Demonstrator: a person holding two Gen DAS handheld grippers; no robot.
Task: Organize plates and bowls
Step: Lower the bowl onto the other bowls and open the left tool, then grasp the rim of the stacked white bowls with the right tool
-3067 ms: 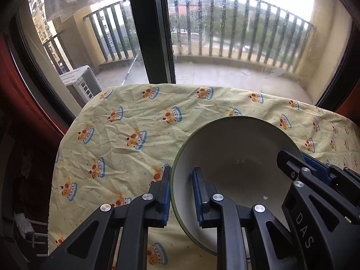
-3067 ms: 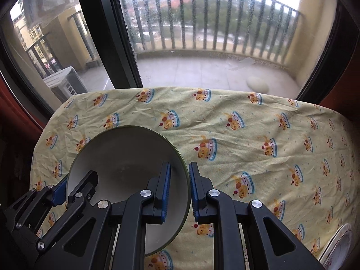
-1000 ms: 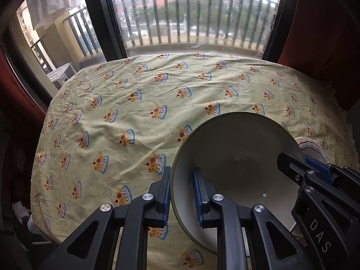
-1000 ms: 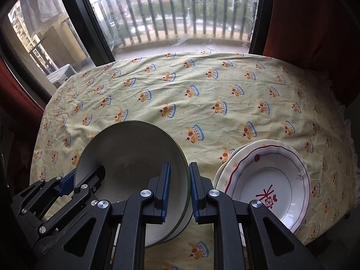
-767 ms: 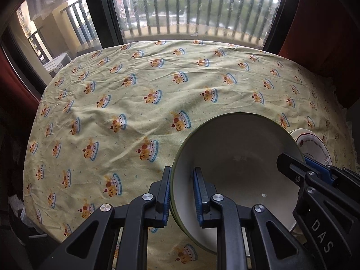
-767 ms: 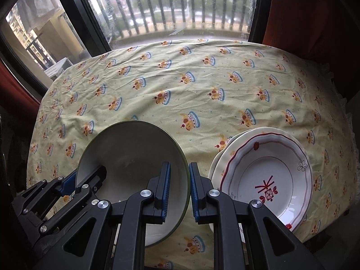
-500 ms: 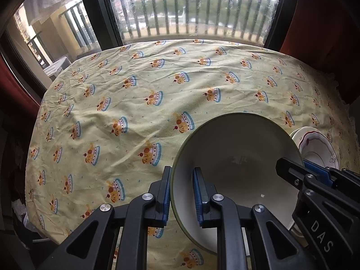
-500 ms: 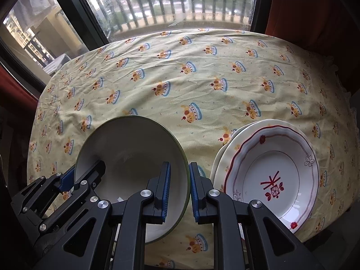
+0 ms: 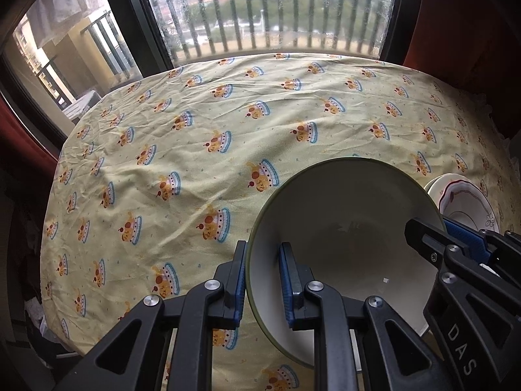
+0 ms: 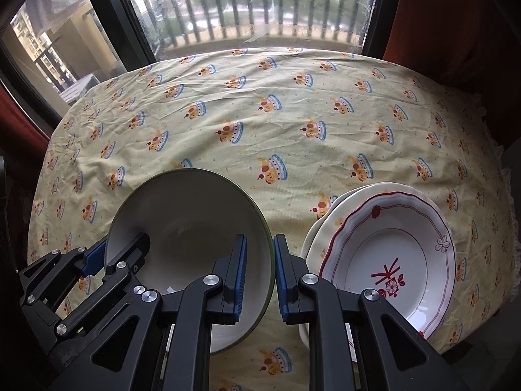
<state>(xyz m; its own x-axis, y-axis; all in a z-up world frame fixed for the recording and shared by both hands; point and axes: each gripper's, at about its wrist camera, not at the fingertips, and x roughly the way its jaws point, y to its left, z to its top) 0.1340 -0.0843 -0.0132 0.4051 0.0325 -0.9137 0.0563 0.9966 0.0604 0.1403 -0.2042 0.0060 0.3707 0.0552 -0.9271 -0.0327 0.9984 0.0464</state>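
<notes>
A large white bowl with a green rim is held above the table by both grippers. My left gripper is shut on its left rim, one finger inside and one outside. My right gripper is shut on its right rim the same way. Each gripper shows in the other's view, the left gripper and the right gripper. A stack of white plates, the top one with a red border and flower motif, lies on the table to the bowl's right; its edge shows in the left wrist view.
The round table wears a yellow cloth with crown prints. Behind it stand a window with a dark frame and a balcony railing. Red curtains hang at the right.
Both grippers have carried the bowl back from the window and toward the right. The plate stack has come into view beside the bowl. Both grips are unchanged.
</notes>
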